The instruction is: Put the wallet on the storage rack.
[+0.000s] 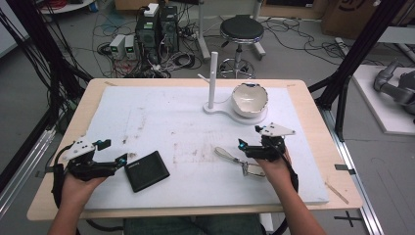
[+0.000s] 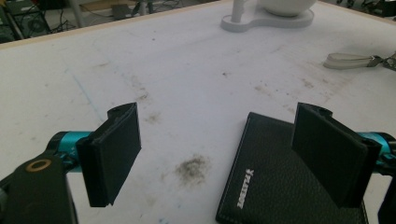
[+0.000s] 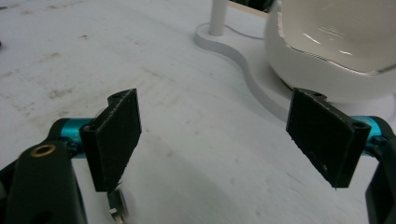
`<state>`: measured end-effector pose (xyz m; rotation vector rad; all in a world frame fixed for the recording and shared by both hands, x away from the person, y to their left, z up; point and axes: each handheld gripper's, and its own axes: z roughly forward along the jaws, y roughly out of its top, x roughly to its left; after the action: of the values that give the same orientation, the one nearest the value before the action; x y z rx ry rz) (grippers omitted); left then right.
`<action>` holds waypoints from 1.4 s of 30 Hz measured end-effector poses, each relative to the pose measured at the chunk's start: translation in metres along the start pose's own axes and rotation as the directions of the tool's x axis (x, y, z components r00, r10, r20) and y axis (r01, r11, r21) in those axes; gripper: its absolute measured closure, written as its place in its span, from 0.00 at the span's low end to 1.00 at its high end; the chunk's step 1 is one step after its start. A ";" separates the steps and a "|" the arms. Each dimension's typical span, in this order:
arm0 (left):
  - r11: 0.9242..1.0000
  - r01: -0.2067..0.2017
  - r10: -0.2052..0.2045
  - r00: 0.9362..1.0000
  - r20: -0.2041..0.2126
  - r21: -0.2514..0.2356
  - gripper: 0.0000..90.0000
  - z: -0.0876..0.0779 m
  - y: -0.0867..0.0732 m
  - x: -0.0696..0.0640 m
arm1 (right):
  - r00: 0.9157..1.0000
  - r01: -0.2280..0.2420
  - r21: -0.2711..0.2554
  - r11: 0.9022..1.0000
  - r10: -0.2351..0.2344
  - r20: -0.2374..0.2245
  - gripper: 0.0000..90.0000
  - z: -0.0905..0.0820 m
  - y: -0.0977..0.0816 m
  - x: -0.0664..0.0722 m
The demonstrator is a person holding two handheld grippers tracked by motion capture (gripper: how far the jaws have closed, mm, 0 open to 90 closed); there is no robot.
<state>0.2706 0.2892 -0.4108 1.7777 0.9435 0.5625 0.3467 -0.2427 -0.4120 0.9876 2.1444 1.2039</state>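
A: High view first, nearest the person: the left gripper sits low at the near-left of the white foam-covered counter, its fingers spread wide and gripping nothing. Just beside them lies a flat black leather wallet.

B: In the left gripper view the wallet lies partly under the right-hand finger, though I cannot tell whether they touch. How would it handle?

A: My guess is light, slim and slightly pliant, with a grained surface that should not slip. Lying flat, it offers little to pinch; I would take it across a short edge, or tip one side up first.

B: And the right gripper?

A: Equally wide apart and empty, hovering over a pair of thin-framed spectacles with pale temples. Those look fragile; the frame beside a hinge seems the safest hold.

B: Farther out?

A: A white glossy ceramic bowl rests on a white stand with an upright post, well apart from the wallet. It is smooth and breakable, probably slippery at the rim.
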 end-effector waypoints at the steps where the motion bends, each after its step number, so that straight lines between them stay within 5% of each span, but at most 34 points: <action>1: 1.000 0.000 0.000 1.000 0.000 0.000 0.18 0.000 0.000 0.000 | 1.000 0.000 0.000 1.000 0.000 0.000 0.20 0.000 0.000 0.000; 13: 1.000 0.009 -0.008 0.998 -0.062 0.014 0.18 -0.030 -0.014 0.001 | 0.990 0.066 0.004 0.998 -0.065 -0.124 0.20 0.045 0.030 0.045; 26: 0.999 -0.015 0.018 0.997 -0.075 0.039 0.18 -0.036 -0.018 0.000 | 0.961 0.135 0.008 0.991 -0.129 -0.246 0.20 0.085 0.054 0.093; 30: 0.999 -0.019 0.022 0.996 -0.085 0.041 0.18 -0.044 -0.021 -0.002 | 0.940 0.152 0.016 0.988 -0.139 -0.310 0.20 0.099 0.060 0.115; 32: 0.999 -0.021 0.025 0.996 -0.090 0.040 0.18 -0.048 -0.022 -0.003 | 0.937 0.151 0.016 0.988 -0.137 -0.322 0.20 0.101 0.061 0.118; 37: 0.999 -0.017 0.021 0.994 -0.108 0.038 0.18 -0.054 -0.025 -0.004 | 0.909 0.134 0.072 0.988 -0.093 -0.407 0.20 0.120 0.067 0.145; 41: 0.999 -0.023 0.027 0.994 -0.108 0.044 0.18 -0.053 -0.025 -0.005 | 0.895 0.146 0.117 0.982 -0.081 -0.440 0.20 0.130 0.067 0.161; 42: 0.998 -0.026 0.031 0.994 -0.109 0.048 0.18 -0.053 -0.025 -0.006 | 0.885 0.155 0.149 0.977 -0.070 -0.461 0.20 0.136 0.066 0.173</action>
<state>0.2198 0.3183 -0.4133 1.8196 1.0148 0.6667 0.3580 -0.0144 -0.4329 0.6815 2.6770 1.2963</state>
